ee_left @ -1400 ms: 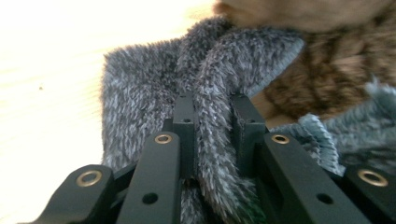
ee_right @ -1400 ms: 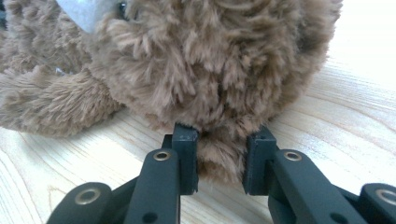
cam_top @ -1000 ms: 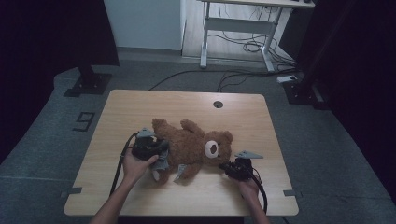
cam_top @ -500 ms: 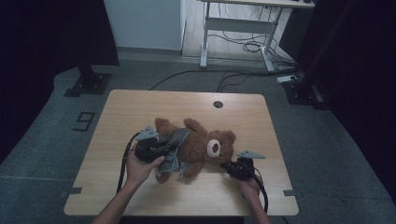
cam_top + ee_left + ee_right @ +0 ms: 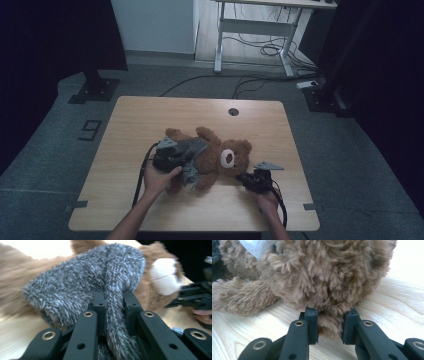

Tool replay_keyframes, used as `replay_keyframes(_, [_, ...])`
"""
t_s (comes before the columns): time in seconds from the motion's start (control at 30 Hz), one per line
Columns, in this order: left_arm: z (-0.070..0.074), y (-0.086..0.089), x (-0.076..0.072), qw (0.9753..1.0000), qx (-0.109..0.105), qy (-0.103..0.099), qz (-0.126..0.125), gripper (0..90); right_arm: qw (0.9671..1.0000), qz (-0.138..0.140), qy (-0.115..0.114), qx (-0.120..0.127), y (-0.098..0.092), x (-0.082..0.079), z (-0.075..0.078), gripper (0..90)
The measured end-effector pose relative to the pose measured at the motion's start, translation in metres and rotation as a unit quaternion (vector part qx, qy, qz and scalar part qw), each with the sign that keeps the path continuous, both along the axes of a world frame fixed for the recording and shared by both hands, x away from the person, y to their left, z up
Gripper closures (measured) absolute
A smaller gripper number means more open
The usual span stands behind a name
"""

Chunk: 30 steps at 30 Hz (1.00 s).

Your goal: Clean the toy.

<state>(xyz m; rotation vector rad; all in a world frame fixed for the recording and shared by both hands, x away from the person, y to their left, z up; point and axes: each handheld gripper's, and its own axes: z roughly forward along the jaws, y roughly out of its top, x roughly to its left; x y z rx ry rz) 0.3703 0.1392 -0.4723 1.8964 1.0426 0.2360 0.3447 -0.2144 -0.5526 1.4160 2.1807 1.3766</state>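
A: Dim room w/ dark curtains; a pale wooden table (image 5: 150,120) sits in the middle, cables on the floor behind. What's on it?

B: A brown teddy bear (image 5: 220,155) lies on its back near the front edge, head toward the person's right. A grey fuzzy garment (image 5: 192,155) is draped over its body.

A: And the grippers?

B: Left gripper (image 5: 113,306) is clamped on a fold of the grey garment. Right gripper (image 5: 329,325) pinches a tuft of fur at the bear's head, jaws not fully closed.

A: Risks?

B: Probably slippage. That fur pinch looks shallow, so if the left pulls hard the head may slip free & the whole bear drag along. Garment could also snag on an arm, or the fold slide out of the jaws.
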Motion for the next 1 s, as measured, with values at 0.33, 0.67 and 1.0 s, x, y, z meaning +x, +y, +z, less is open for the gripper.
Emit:
replay_keyframes(0.33, [-0.026,0.033,0.013,0.9972,0.042,0.031,0.054,76.4,1.0000,0.000,0.001,0.003,0.001,0.000,0.000,71.7])
replay_keyframes(0.67, [-0.029,0.050,0.014,0.9936,0.070,0.042,0.078,76.0,0.9999,0.009,-0.010,0.006,0.000,-0.001,0.002,71.7])
replay_keyframes(1.0, [-0.001,0.050,-0.010,0.9983,0.027,-0.012,0.050,75.8,0.9997,0.011,-0.022,0.007,0.000,-0.003,0.006,71.7])
